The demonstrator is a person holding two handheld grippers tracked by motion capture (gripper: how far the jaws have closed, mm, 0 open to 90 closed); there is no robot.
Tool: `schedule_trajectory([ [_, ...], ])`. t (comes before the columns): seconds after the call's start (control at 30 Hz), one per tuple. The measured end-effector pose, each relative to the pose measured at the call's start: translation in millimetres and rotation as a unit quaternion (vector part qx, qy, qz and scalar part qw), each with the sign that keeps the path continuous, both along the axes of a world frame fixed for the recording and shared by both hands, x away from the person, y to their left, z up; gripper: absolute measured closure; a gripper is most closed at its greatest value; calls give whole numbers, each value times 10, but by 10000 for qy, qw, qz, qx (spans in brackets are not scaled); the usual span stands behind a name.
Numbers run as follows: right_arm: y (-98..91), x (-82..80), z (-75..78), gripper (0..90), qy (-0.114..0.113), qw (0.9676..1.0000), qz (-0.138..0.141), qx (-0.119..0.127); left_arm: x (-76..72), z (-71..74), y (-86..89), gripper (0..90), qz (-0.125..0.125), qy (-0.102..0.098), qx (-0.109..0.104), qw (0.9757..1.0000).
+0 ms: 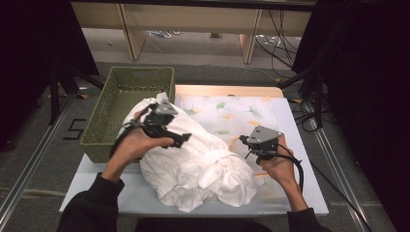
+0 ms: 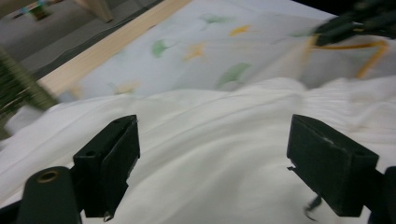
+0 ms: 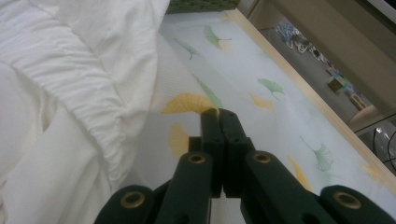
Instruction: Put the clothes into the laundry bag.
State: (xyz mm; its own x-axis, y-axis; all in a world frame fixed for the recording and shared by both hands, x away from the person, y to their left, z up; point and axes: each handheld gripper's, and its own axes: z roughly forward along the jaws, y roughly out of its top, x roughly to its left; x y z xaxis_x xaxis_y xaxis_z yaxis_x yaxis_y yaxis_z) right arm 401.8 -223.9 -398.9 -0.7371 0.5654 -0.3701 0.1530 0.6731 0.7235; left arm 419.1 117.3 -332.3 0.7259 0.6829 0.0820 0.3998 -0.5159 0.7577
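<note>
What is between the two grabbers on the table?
In the high view, the white sheet bulges between the left hand-held gripper and right hand-held gripper.

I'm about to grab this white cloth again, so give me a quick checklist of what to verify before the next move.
1. Left gripper open: ok, jaws stand wide apart above the white cloth, nothing between the pads.
2. Right gripper ready to grasp: not ok, jaws are shut with nothing in them.
3. Right gripper on the cloth: not ok, its tips rest on the leaf-print mat beside the cloth.
4. Cloth flat: not ok, it lies bunched in a heap.
5. Green basket free of the cloth: cannot tell, the heap reaches its near corner.
</note>
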Motion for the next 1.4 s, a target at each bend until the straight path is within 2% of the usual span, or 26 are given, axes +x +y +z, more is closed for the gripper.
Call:
schedule_trajectory([
  [0.03,2,3,-2,900,-7,10000,27,-20,63,-27,96,165,130,4,85,9999],
  [0.13,2,7,0,900,-12,10000,2,4,219,-212,283,161,443,309,-29,9985],
  [0.2,1,8,-5,900,-21,10000,29,-21,319,-352,379,155,699,512,-123,9962],
  [0.27,-1,7,0,900,4,10000,16,20,357,-456,414,144,856,765,-340,9928],
  [0.37,-2,18,-12,900,-24,10000,65,-34,393,-615,405,126,688,1097,-761,9887],
  [0.4,-3,19,-15,900,-20,10000,55,-34,409,-630,406,126,641,1256,-745,9872],
  [0.47,-2,19,-14,900,-35,10000,59,-35,434,-672,394,106,657,1351,-794,9855],
  [0.53,0,15,-13,900,-25,10000,60,-13,448,-693,399,180,518,1470,-912,9836],
  [0.57,-2,13,-13,900,-17,10000,73,-30,443,-700,395,269,478,1519,-999,9822],
  [0.6,-1,9,-12,900,-4,10000,63,-24,441,-703,395,333,380,1604,-1078,9804],
  [0.63,6,-2,-14,900,87,10000,12,28,437,-707,389,396,409,1678,-1209,9775],
  [0.67,4,15,-12,900,-25,10000,68,1,435,-702,392,425,425,1672,-1218,9775],
  [0.7,5,12,-13,900,-20,10000,64,-3,423,-688,385,449,420,1615,-1187,9788],
  [0.73,2,15,-13,900,-48,9999,87,-35,413,-672,385,465,392,1551,-1048,9815],
  [0.77,-1,4,-11,900,-13,10000,30,-4,411,-666,384,474,397,1537,-1027,9820],
  [0.8,-2,1,-7,900,5,10000,35,7,409,-669,378,479,455,1572,-1122,9801],
  [0.87,-4,10,-4,900,-26,10000,79,16,413,-666,398,487,443,1612,-1114,9796],
  [0.9,-8,11,-7,900,-33,9999,98,-5,410,-660,406,491,499,1653,-1252,9770],
  [0.93,-11,11,-8,900,-32,9999,102,-6,410,-648,411,491,484,1655,-1152,9783],
  [0.97,-11,11,-8,900,-32,9999,102,-6,410,-648,411,491,484,1655,-1152,9783],
  [1.0,-14,10,-8,900,-11,10000,34,31,406,-621,382,491,535,1666,-987,9796],
  [1.13,-13,14,-14,900,-29,10000,95,-13,394,-608,370,496,589,1636,-946,9802],
  [1.2,-17,14,-4,900,-65,9999,85,1,379,-590,350,496,612,1533,-818,9829],
  [1.23,-16,7,-4,900,-25,10000,30,28,366,-578,331,496,675,1520,-759,9832],
  [1.3,-16,7,-8,900,-20,10000,30,13,341,-536,295,495,701,1439,-493,9859],
  [1.4,-19,4,-1,900,-28,10000,27,25,311,-490,261,492,793,1332,-359,9873],
])
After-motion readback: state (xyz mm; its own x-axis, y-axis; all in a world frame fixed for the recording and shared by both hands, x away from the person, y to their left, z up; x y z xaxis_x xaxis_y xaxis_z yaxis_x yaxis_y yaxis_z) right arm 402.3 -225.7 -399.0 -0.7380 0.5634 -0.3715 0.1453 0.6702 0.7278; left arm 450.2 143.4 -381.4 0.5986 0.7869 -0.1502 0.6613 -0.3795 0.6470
